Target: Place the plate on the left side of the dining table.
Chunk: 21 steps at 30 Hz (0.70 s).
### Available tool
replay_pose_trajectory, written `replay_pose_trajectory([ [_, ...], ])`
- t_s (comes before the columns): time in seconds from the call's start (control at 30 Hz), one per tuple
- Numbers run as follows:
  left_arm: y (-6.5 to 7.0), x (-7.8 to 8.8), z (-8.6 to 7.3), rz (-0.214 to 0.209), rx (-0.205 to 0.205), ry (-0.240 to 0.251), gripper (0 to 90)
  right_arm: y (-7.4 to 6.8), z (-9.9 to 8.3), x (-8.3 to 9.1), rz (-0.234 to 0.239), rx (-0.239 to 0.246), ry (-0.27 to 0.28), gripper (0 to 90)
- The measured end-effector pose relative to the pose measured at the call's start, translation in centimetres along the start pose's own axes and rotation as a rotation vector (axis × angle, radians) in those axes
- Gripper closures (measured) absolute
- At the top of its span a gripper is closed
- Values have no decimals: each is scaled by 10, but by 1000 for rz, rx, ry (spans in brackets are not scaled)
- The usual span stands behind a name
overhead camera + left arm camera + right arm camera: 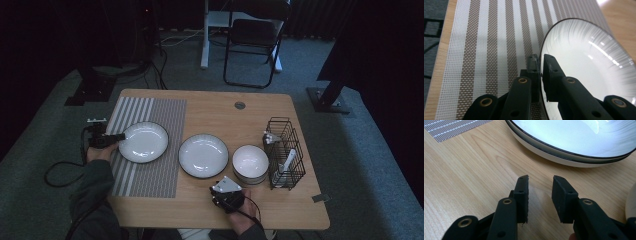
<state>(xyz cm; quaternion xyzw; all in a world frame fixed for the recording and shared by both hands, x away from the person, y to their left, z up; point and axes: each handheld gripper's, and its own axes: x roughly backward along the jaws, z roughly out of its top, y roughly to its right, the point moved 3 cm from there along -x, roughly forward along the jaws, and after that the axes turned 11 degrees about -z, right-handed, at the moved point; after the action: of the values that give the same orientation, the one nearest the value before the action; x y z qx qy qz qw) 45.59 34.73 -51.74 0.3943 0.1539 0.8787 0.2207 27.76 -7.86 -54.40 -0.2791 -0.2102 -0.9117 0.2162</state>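
A white plate with a dark rim lies on the striped placemat at the table's left. My left gripper is shut on its left rim. In the left gripper view the two jaws pinch the plate's edge just above the placemat. My right gripper rests near the table's front edge, below the middle plates. In the right gripper view its jaws stand open over bare wood, with nothing between them. Two stacked dark-rimmed plates lie just ahead of it.
A stack of white bowls stands right of the middle plates. A black wire basket holding white utensils stands at the table's right. A folding chair stands on the carpet beyond the table. Cables trail off the left edge.
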Motion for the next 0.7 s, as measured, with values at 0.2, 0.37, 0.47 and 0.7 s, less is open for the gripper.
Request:
replay_pose_trajectory([
  [0.2, 0, -2, -3, 32, -26, 4, 831, 2, 0, 0, 4, -6, -6, 619],
  [0.37, 5, 3, -1, 44, -49, 35, 776, 3, -1, 0, 10, -13, -10, 602],
  [0.47, 11, 6, -1, 76, -82, 47, 733, 3, -1, 1, 15, -11, -12, 588],
  [0.7, 32, 13, -3, 135, -182, 82, 669, 2, -1, 2, 35, -5, -17, 553],
])
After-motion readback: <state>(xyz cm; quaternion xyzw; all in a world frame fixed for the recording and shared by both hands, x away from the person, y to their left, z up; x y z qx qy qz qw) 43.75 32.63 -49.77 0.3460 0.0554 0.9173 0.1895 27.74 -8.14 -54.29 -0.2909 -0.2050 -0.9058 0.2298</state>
